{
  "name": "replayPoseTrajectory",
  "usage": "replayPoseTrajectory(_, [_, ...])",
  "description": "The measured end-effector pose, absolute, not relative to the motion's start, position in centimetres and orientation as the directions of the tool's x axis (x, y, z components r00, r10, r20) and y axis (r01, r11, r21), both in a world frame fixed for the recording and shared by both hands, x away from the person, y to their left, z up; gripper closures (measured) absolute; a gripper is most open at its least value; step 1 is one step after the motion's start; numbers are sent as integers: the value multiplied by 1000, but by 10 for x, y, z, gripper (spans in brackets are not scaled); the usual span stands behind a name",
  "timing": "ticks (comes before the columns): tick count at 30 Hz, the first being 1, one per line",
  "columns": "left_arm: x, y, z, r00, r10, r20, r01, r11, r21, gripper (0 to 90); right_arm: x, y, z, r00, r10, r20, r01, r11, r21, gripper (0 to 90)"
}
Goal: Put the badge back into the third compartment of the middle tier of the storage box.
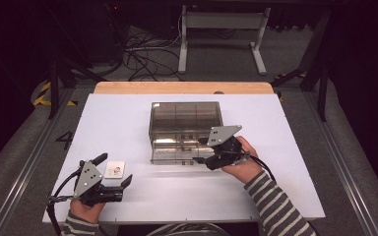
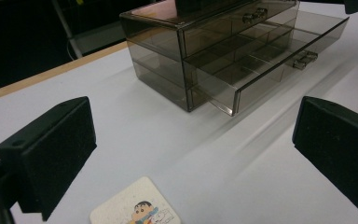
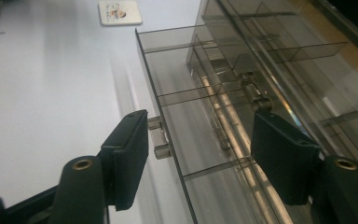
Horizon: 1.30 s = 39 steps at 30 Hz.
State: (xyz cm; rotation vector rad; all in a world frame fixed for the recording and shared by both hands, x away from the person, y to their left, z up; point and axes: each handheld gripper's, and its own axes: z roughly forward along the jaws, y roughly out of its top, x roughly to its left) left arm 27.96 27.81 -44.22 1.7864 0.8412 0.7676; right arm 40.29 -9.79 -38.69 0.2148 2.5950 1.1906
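A smoked clear plastic drawer box stands mid-table, its lower drawer pulled out toward me. My right gripper is at that drawer's front, held by a hand in a striped sleeve. In the right gripper view its jaws straddle the drawer's front wall, the small handle beside the left pad and a gap on the other side; it is open. My left gripper rests open at the front left, nothing between its pads, over a small cartoon card.
The white table top has a wooden strip along its far edge. Beyond it are a grey stand, floor cables and dark surroundings. The drawer has several empty compartments. The card lies left of the box.
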Motion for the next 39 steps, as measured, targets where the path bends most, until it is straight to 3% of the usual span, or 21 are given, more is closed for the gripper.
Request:
replayPoseTrajectory(12, [284, 280, -438, 579, 809, 105, 194, -262, 945, 2, 398, -120, -380, -930, 329, -162, 52, 556, 830, 269])
replayPoseTrajectory(23, [288, 286, -433, 590, 803, 88, 189, -243, 951, 3, 392, -167, -384, -892, 447, -61, 131, 385, 913, 32])
replayPoseTrajectory(29, [289, 288, -430, 602, 794, 88, 200, -257, 945, 3, 386, -192, -396, -869, 494, -9, 173, 320, 931, 6])
replayPoseTrajectory(34, [291, 293, -428, 635, 772, 35, 233, -235, 944, 2, 382, -208, -410, -848, 529, -4, 186, 306, 934, 3])
replayPoseTrajectory(39, [292, 296, -426, 639, 768, 52, 226, -251, 941, 15, 377, -221, -423, -839, 545, 8, 189, 278, 942, 3])
